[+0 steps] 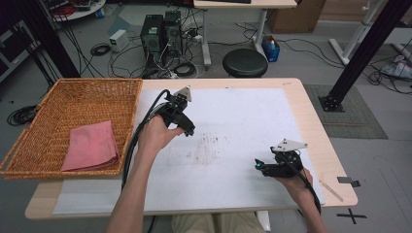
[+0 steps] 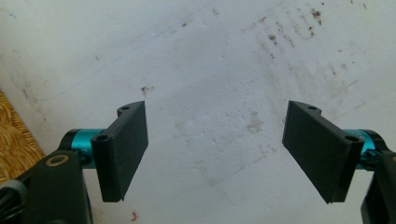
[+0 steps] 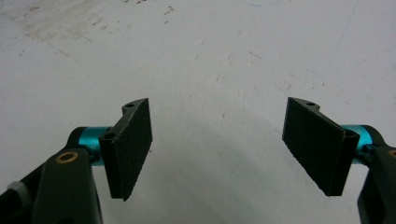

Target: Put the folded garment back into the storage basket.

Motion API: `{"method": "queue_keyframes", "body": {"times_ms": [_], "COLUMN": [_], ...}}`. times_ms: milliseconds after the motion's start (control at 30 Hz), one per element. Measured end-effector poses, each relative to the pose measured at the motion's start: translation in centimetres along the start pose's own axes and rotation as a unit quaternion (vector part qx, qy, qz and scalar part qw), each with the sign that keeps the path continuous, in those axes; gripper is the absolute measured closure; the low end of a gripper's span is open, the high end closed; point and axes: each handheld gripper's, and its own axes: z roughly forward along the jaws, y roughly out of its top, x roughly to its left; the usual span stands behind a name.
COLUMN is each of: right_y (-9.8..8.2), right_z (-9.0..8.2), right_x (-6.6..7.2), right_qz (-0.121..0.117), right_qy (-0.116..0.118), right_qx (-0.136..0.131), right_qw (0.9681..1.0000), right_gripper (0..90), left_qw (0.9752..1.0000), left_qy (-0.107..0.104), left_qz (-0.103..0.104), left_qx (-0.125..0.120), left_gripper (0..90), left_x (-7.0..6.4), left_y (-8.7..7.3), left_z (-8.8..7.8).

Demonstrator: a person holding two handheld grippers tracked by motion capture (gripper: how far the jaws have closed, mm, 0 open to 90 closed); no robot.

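My left gripper (image 1: 188, 130) hangs over the white mat (image 1: 243, 111), just right of the wicker basket (image 1: 58, 97). In the left gripper view its gripper (image 2: 215, 154) stands open, with bare stained mat between the black pads. A strip of basket weave (image 2: 14, 140) shows at that view's left edge. My right gripper (image 1: 258, 166) rests low near the mat's front right part, pointing left. In the right gripper view its gripper (image 3: 217, 149) is also open with nothing between its pads. A folded pink cloth (image 1: 91, 145) lies inside the basket at its near right.
The mat (image 2: 210, 56) carries brown smudges near its middle. A thin wooden stick (image 1: 331, 190) lies on the table's bare front right corner. Beyond the far edge stand a black stool (image 1: 245, 62) and computer towers (image 1: 160, 34) among floor cables.
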Motion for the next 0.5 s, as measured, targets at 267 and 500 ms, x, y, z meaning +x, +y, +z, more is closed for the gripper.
{"method": "queue_keyframes", "body": {"times_ms": [267,500], "right_y": [0.3,0.4], "right_z": [0.4,0.9], "right_x": [0.0,0.1], "right_qz": [-0.004,-0.009], "right_qy": [0.003,0.008], "right_qx": [0.004,0.007], "right_qw": [1.0000,0.9999], "right_gripper": [23.9,23.9], "left_qw": [0.9999,0.9999], "left_qy": [-0.006,-0.007], "left_qz": [0.008,0.010], "left_qx": [0.004,0.007], "left_gripper": [22.5,22.5], "left_x": [-1.4,-2.6], "left_y": [-0.6,-1.4], "left_z": [2.1,4.0]}}
